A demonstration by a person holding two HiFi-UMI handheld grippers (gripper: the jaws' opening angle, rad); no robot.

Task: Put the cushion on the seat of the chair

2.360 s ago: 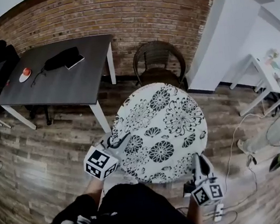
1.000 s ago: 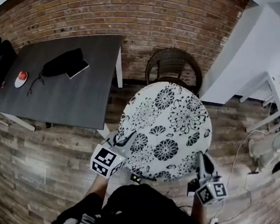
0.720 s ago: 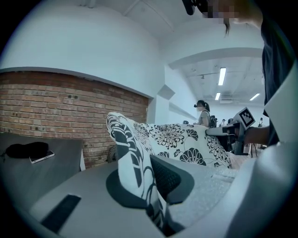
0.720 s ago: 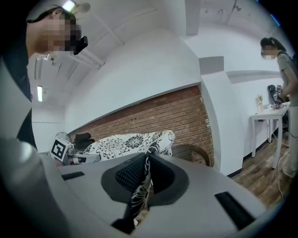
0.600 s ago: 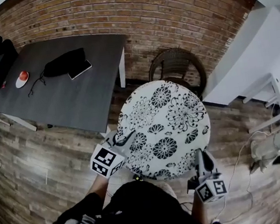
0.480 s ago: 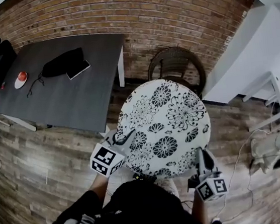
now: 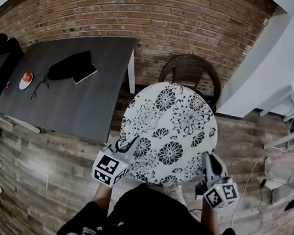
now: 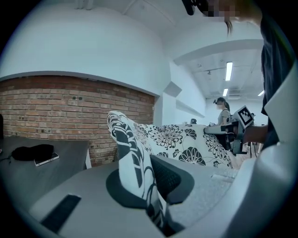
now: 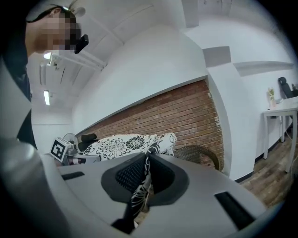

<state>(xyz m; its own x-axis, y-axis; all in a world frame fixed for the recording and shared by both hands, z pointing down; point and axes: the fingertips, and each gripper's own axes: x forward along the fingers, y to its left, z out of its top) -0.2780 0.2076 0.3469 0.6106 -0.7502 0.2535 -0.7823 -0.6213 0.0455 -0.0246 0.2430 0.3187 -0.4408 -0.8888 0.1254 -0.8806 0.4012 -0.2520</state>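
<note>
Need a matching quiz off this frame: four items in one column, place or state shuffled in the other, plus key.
Column 1
1. cushion
2. wicker chair
3. phone
4. right hand-held gripper

Column 2
A. lying on the dark table
B. shut on a fold of floral fabric
C. held in the air by two edges
D. standing by the brick wall

Pairs: 1-C, 2-D, 3-A, 4-B
</note>
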